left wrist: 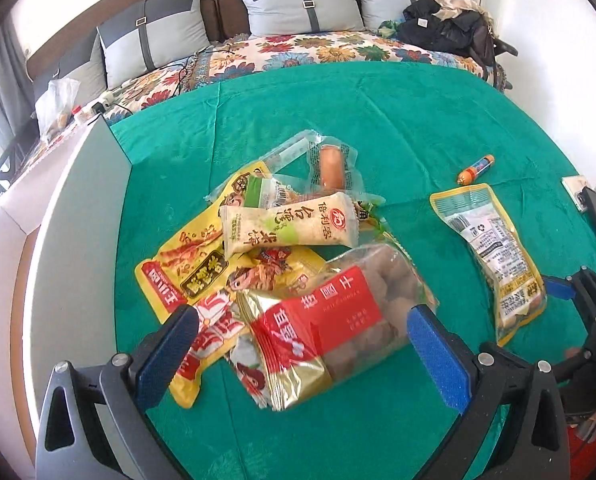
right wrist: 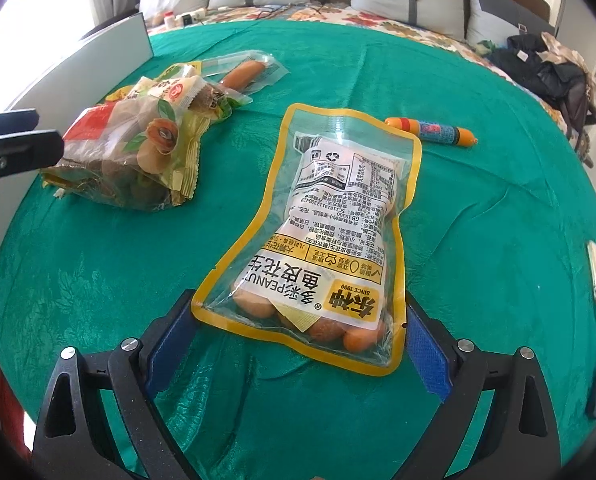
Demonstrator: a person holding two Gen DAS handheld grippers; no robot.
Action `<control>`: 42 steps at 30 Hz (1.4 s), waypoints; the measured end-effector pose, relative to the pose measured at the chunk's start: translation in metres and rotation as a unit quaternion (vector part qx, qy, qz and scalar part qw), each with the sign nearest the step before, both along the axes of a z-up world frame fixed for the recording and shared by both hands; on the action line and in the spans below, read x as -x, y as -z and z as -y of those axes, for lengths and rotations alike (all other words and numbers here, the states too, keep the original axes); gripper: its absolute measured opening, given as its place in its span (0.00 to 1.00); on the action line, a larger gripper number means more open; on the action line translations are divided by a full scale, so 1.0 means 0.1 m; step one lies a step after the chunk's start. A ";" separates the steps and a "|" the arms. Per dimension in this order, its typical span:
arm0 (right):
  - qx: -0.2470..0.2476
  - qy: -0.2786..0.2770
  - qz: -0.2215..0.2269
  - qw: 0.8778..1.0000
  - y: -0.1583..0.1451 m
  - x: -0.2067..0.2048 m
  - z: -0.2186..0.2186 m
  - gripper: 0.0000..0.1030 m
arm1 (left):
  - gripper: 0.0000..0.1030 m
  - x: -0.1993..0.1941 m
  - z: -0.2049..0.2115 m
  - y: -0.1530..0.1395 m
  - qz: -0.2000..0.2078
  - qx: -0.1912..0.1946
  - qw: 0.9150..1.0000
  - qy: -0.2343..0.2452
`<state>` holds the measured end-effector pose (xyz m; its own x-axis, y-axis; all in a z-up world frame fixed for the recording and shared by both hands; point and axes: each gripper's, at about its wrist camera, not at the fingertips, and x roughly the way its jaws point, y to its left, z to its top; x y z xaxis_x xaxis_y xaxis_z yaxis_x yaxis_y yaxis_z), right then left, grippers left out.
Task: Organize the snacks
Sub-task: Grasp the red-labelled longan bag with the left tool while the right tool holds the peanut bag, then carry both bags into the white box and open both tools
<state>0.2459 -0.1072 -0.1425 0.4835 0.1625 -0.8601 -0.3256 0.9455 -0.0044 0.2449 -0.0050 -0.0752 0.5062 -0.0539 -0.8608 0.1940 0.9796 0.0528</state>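
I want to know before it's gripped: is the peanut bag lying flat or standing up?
Lying flat: the peanut bag rests label-up on the green cloth, between the open right gripper fingers.

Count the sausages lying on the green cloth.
2. One sausage in a clear wrapper lies at the pile's far edge; one small orange-ended sausage stick lies alone beyond the peanut bag. Others may be buried.

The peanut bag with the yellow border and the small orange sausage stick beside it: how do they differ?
The peanut bag is a flat, wide, partly clear pouch showing round nuts; the sausage stick is a slim opaque tube. The peanut bag's near end lies between the open right claw fingers; the sausage stick lies farther back, away from the claw. Both rest apart from the snack pile, on the green cloth.
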 end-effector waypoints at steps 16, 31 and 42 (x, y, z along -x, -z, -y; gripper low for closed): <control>-0.001 0.010 -0.005 1.000 0.00 0.01 0.10 0.95 | 0.22 0.58 0.08 -0.01 -0.043 0.068 0.996 0.041; -0.002 0.008 -0.006 1.000 0.00 0.02 0.12 0.95 | 0.83 0.76 0.13 -0.01 -0.027 0.045 0.998 0.033; -0.002 0.015 -0.038 0.999 -0.09 0.11 0.23 0.94 | 0.63 0.42 0.43 0.36 -0.052 -0.040 0.998 0.009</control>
<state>0.2350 -0.1298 -0.1339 0.4212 0.1529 -0.8940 -0.2964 0.9548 0.0236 0.2032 -0.0475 -0.1116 0.4129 0.0086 -0.9107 0.2192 0.9696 0.1086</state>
